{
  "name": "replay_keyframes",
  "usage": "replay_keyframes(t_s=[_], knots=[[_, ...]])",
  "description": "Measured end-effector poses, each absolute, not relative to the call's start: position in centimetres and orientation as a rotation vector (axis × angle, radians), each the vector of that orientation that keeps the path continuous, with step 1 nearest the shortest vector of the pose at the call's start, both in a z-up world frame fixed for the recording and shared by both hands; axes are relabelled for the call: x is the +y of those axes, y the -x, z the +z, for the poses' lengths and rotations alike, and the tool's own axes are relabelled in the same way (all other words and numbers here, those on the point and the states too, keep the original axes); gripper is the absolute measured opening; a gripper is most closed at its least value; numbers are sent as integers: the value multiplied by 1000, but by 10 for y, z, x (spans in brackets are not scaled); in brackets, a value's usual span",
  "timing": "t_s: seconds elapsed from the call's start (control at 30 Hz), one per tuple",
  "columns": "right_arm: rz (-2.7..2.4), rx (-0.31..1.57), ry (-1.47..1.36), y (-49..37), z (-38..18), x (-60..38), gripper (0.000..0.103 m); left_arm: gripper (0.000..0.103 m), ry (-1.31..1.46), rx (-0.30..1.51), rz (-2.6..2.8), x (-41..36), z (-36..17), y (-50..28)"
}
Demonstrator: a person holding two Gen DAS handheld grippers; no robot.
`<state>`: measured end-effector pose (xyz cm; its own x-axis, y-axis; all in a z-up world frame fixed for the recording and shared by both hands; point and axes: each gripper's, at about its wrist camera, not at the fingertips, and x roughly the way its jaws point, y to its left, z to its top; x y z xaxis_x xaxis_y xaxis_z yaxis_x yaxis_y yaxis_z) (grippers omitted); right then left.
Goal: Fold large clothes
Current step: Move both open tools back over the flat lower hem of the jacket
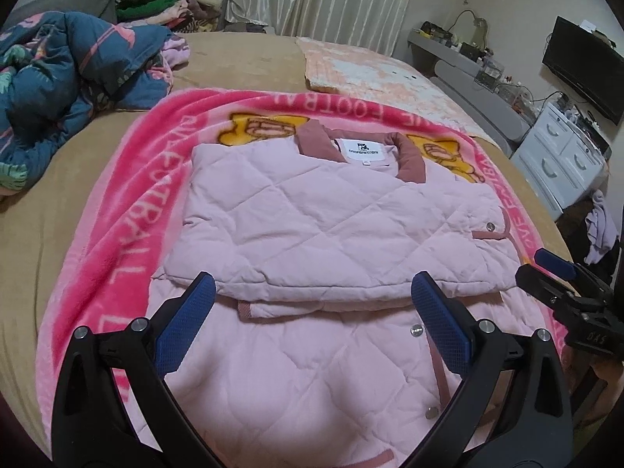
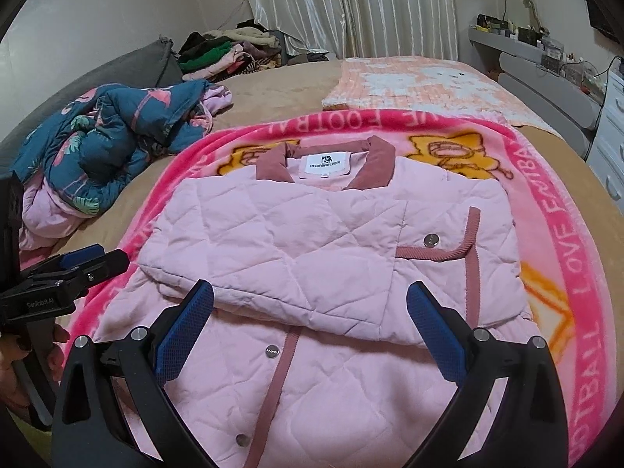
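The pink quilted jacket (image 1: 312, 214) lies folded on the pink blanket (image 1: 128, 202) on the bed. Left gripper (image 1: 312, 312) and right gripper (image 2: 310, 319) hover over it, both spread wide and empty

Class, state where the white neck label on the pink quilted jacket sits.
In both wrist views the white neck label sits at the pink quilted jacket's far end, inside its dusty-rose collar.

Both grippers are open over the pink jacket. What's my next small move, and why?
Probably lower both grippers to the unfolded hem nearest you and pinch it. The pink jacket is folded only at its collar half; the left gripper and right gripper hover empty above the fold's edge.
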<state>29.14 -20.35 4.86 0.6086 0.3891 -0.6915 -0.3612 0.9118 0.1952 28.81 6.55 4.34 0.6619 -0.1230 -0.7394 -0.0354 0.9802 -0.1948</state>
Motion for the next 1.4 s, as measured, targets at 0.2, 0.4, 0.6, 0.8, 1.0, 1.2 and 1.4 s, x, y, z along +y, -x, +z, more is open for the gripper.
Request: replay_keyframes(t_s=[0.2, 0.4, 0.6, 0.8, 1.0, 1.2, 1.4], knots=[[435, 780, -65, -276, 62, -210, 99, 94, 198, 822, -49, 65, 55, -271], [455, 755, -110, -259, 77, -219, 99, 94, 201, 800, -52, 68, 65, -254], [460, 715, -118, -236, 94, -226, 99, 94, 191, 774, -53, 66, 74, -233], [465, 683, -121, -214, 108, -234, 99, 94, 192, 750, -54, 68, 83, -209], [466, 657, -118, -188, 117, -243, 99, 94, 187, 730, -55, 70, 89, -183], [457, 643, -123, -165, 120, -257, 99, 94, 185, 715, -41, 73, 89, -160], [432, 652, -116, -147, 116, -271, 99, 94, 176, 708, -20, 79, 86, -141]])
